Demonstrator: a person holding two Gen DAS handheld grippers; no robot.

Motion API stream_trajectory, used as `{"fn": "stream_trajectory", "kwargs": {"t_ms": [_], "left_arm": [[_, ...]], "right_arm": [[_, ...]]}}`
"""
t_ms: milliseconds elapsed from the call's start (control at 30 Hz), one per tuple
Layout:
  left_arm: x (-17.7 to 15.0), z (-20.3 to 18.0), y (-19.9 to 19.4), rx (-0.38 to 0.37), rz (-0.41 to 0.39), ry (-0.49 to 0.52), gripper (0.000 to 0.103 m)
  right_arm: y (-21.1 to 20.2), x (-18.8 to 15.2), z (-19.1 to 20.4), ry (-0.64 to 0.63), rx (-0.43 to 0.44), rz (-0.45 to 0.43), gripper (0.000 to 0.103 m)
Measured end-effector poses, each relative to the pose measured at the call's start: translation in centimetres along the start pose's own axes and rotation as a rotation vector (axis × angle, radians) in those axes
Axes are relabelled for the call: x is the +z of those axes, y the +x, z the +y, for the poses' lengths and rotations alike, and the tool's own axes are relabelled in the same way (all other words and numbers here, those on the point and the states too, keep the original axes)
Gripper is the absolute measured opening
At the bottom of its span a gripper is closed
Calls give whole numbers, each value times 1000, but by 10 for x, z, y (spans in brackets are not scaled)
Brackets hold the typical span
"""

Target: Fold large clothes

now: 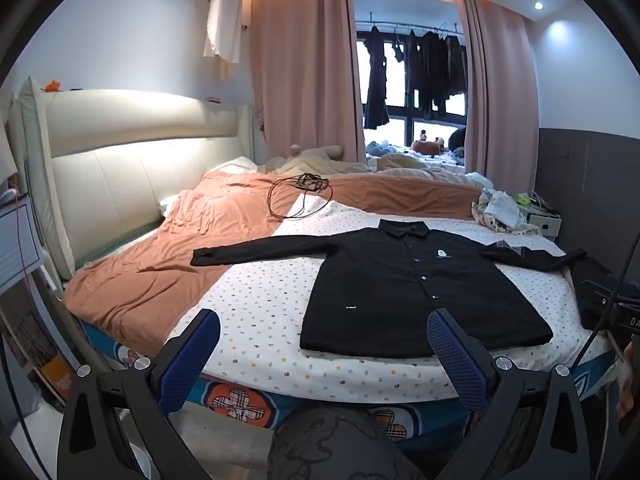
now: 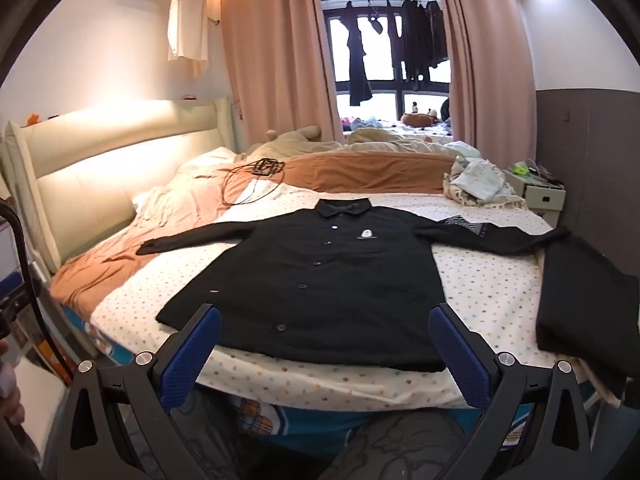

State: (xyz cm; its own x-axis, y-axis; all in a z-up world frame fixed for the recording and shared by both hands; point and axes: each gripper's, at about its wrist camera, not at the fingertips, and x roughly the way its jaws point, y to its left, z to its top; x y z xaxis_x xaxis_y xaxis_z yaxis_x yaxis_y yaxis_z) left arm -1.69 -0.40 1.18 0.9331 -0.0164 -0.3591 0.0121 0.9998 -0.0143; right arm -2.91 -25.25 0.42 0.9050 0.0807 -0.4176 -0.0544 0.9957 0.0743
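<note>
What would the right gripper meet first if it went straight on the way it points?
Probably the hem of the black long-sleeved button shirt spread on the bed; the open right gripper holds nothing, though depth is unclear.

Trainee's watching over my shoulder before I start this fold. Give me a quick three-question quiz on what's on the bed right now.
1. True or false: the black shirt lies buttoned, front up, sleeves spread.
2. What sits beyond the collar on the orange blanket? A) cable B) book C) shoe
3. Is either the left gripper or the right gripper holding cloth?

Key: 1 true. 2 A, the coiled cable. 3 No; both are open, short of the hem.
</note>
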Motion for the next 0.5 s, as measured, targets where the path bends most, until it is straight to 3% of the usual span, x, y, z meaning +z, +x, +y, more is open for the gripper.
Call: {"fn": "stream_trajectory", "kwargs": {"t_ms": [500], "left_arm": [[1, 4, -4, 1, -7, 0, 103]], "right_arm": [[3, 3, 8, -19, 15, 4, 103]]}}
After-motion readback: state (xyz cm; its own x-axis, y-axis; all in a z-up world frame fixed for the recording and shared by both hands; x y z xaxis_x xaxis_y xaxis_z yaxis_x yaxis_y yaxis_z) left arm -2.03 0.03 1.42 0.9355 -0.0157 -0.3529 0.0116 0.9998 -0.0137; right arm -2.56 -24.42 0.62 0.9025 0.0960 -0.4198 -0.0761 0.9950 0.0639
